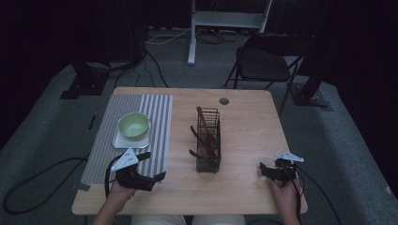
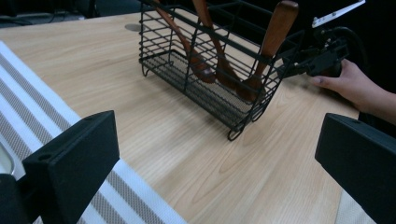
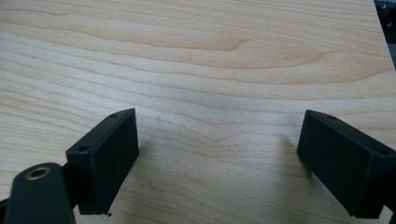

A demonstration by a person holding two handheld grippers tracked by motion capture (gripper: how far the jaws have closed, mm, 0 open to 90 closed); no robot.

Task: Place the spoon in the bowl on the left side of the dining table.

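Both my claws, left gripper and right gripper, gape empty; a careless grab could tip the black wire basket of brown wooden spoons.

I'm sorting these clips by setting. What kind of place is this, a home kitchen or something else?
Probably a lab or recording studio, not a kitchen: dark surroundings, grey carpet with loose cables, a folding chair, and one wooden table staged with a bowl and utensil basket.

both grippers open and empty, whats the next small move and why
Probably ease the left gripper forward toward the wire basket. Its jaws stand open and empty, already facing the wooden spoons in the basket, with bare table between. The right gripper faces only wood.
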